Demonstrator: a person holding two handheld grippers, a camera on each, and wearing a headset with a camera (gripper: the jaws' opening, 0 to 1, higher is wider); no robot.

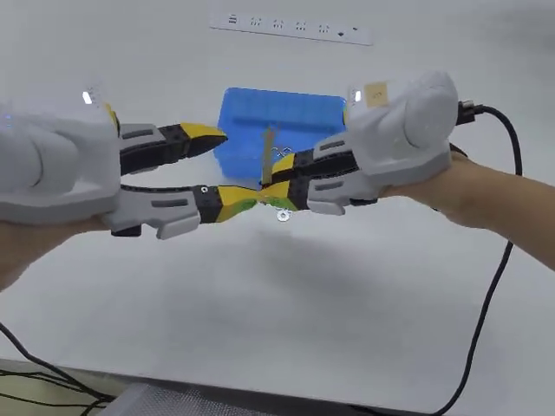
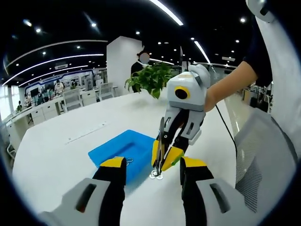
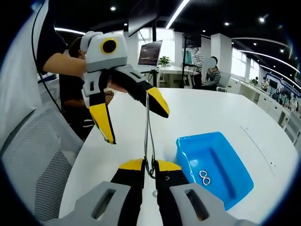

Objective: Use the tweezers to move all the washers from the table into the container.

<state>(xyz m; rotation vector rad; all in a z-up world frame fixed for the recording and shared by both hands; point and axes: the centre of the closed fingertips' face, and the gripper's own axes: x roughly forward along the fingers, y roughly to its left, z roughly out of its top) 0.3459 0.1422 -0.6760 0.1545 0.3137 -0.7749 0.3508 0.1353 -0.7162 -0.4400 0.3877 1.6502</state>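
White table | right tool clamps tweezers upright, tips down | left tool apart

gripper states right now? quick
Left gripper: open, holding nothing.
Right gripper: closed on the tweezers.

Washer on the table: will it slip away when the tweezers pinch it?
Probably a bit. The washer looks thin, flat and shiny on the smooth table, so it may skid when nudged. It seems very light, so the tweezers in the right gripper should lift it easily once the tips catch its rim.
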